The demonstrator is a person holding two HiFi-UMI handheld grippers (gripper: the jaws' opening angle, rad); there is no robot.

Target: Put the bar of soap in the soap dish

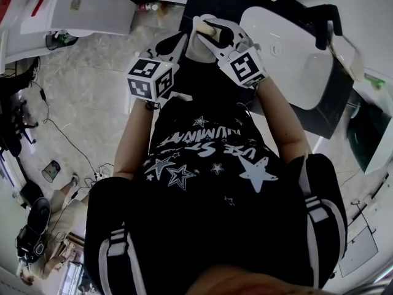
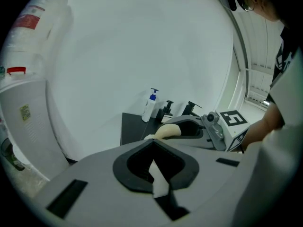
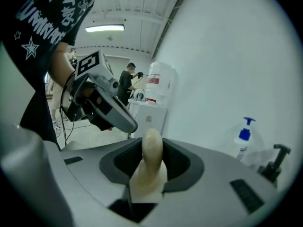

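Facing white wall (image 2: 142, 41); dark counter (image 2: 134, 126) carries white sink (image 1: 288, 60); speckled floor (image 1: 80, 91) below.
Count: one bar of soap (image 3: 152, 148), two grippers, one blue-capped pump bottle (image 2: 150, 105), two black dispensers (image 2: 166, 110).
Right gripper (image 1: 210, 34): jaws clamped on bar of soap, held in air left of sink in head view. Soap long axis runs along jaws; free end protrudes past tips, narrow edge up.
Left gripper (image 2: 156, 164): jaws together, nothing held.

- Black short-sleeved T-shirt (image 1: 209, 158), printed with white stars and lettering.
- Grey-shelled left gripper (image 2: 154, 169) and right gripper (image 3: 147, 167), each carrying a white cube (image 1: 150, 78) with black square markers.
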